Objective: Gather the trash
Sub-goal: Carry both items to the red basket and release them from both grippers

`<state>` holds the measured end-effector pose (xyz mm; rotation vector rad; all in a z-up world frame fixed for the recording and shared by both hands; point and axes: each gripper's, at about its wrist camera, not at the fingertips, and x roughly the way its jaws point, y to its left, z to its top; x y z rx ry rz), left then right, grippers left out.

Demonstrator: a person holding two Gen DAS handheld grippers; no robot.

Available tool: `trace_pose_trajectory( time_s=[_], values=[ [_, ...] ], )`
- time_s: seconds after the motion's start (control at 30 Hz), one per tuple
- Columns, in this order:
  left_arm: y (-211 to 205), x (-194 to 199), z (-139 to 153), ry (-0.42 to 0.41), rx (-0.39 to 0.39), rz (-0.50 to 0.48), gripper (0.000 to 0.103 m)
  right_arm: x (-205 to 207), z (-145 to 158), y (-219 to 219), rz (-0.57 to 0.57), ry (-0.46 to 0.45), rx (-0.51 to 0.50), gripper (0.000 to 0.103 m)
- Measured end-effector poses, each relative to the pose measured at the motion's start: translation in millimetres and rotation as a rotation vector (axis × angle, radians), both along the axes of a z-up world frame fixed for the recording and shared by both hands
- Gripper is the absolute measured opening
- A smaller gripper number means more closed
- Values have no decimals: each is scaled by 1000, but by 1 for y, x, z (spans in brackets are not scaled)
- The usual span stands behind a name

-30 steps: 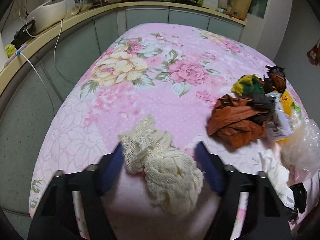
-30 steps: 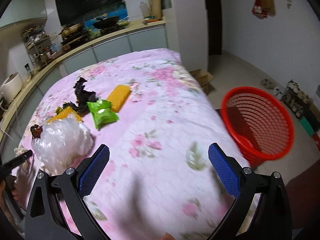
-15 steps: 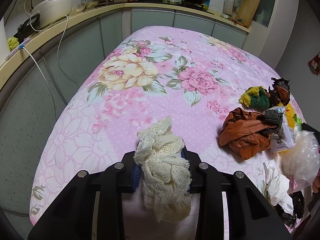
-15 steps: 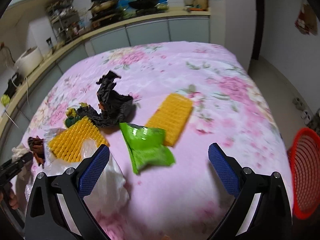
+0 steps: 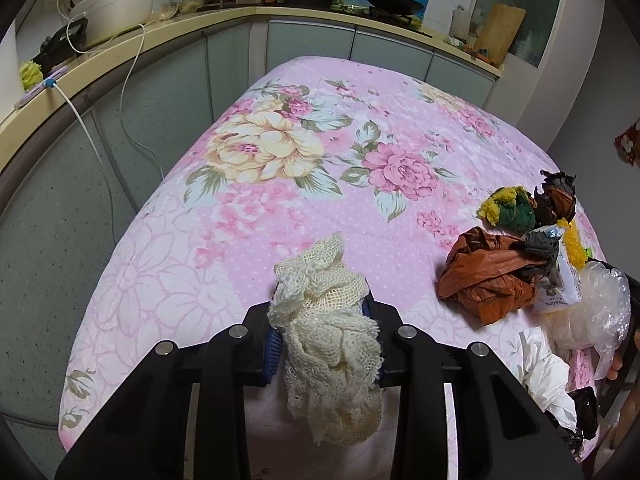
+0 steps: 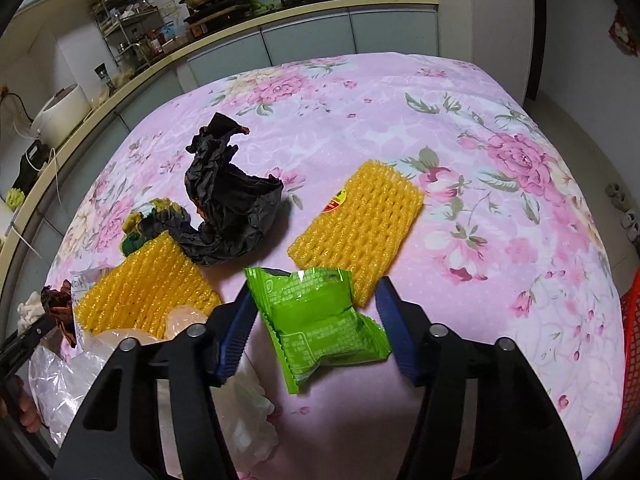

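My left gripper [image 5: 324, 320] is shut on a cream mesh net [image 5: 328, 344], which bulges above the pads and hangs below them over the pink floral cover [image 5: 280, 160]. In the right wrist view a crumpled green wrapper [image 6: 320, 316] lies on the cover between the blue pads [image 6: 240, 328] of my right gripper [image 6: 316, 320]. Its jaws are closing, and a thin gap shows on each side of the wrapper. A yellow foam net [image 6: 360, 224] lies just beyond the wrapper.
A second yellow foam net [image 6: 148, 292], a black crumpled bag [image 6: 228, 216], a clear plastic bag [image 6: 60, 372] and white tissue [image 6: 248, 412] lie to the left. A brown bag [image 5: 488, 280] sits right of the mesh net. A red basket [image 6: 632, 360] stands at the right edge.
The left jaws closed on the mesh net and hold it. The right gripper swung left from the red basket side to the trash pile, and its jaws narrowed around the green wrapper.
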<state>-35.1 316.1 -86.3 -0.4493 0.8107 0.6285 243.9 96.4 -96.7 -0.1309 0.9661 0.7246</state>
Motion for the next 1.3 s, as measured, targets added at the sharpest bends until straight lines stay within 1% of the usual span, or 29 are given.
trace_pose_trajectory(
  time_s=[0.03, 0.2, 0.4, 0.7, 0.9, 1.0, 1.17, 1.3],
  values=[
    [0, -1, 1, -2, 1, 0, 32, 1, 1, -1, 4, 9, 7, 44],
    [0, -3, 8, -11, 11, 2, 32, -2, 7, -8, 16, 7, 25, 39],
    [-4, -3, 19, -25, 30, -4, 32, -4, 22, -30, -14, -9, 68, 39],
    [-19, 7, 53, -69, 86, -46, 32, -5, 55, -71, -71, -48, 153, 39],
    [-39, 24, 74, -97, 114, -109, 32, -6, 67, -97, -104, -89, 167, 39],
    [-52, 35, 86, -105, 132, -144, 32, -4, 70, -113, -121, -92, 181, 39],
    [-83, 60, 107, -128, 168, -215, 32, -3, 80, -146, -166, -112, 212, 39],
    [-113, 88, 120, -141, 177, -298, 32, -1, 88, -177, -214, -136, 221, 39]
  ],
)
